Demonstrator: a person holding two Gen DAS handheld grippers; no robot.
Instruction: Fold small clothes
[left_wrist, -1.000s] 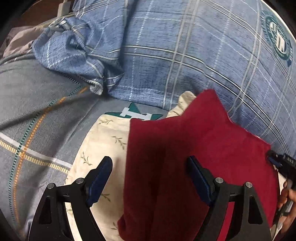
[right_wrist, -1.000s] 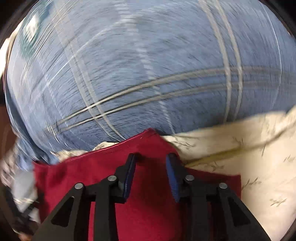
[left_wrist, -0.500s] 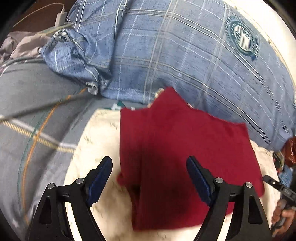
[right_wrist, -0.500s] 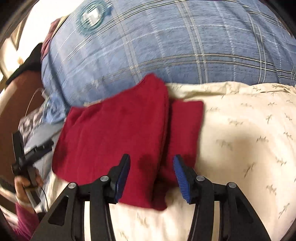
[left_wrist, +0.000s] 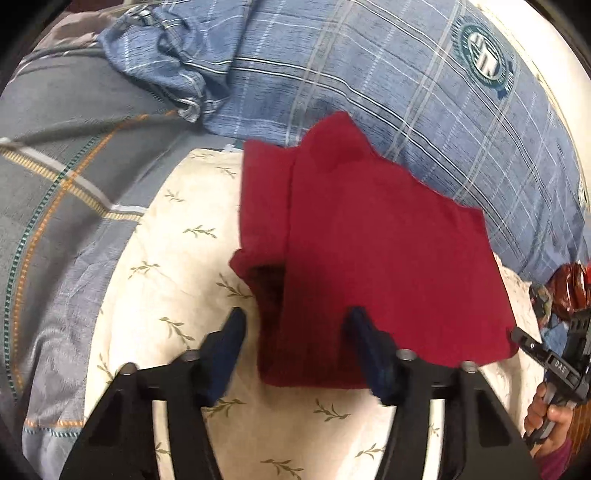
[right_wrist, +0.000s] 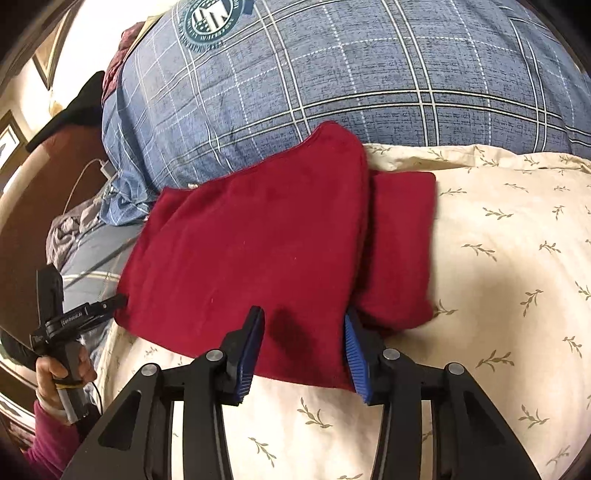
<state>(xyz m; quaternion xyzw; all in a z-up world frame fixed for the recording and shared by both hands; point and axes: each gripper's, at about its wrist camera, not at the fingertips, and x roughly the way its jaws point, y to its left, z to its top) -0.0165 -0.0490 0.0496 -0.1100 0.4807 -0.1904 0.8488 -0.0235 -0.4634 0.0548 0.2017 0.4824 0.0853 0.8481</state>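
Observation:
A dark red garment lies folded on a cream sheet with a leaf print; its top layer overlaps a narrower lower layer. It also shows in the right wrist view. My left gripper is open and empty, with its fingers either side of the garment's near left corner. My right gripper is open and empty over the garment's near edge. The left gripper also shows in the right wrist view, at the garment's left side, held by a hand.
A big blue plaid pillow lies behind the garment, also in the right wrist view. A grey plaid blanket lies at the left. A white charger cable and a dark wooden frame are at the far left.
Both grippers pulled back from the garment, which now lies flat and folded. The left gripper's fingers have come closer together. The right gripper has opened wider.

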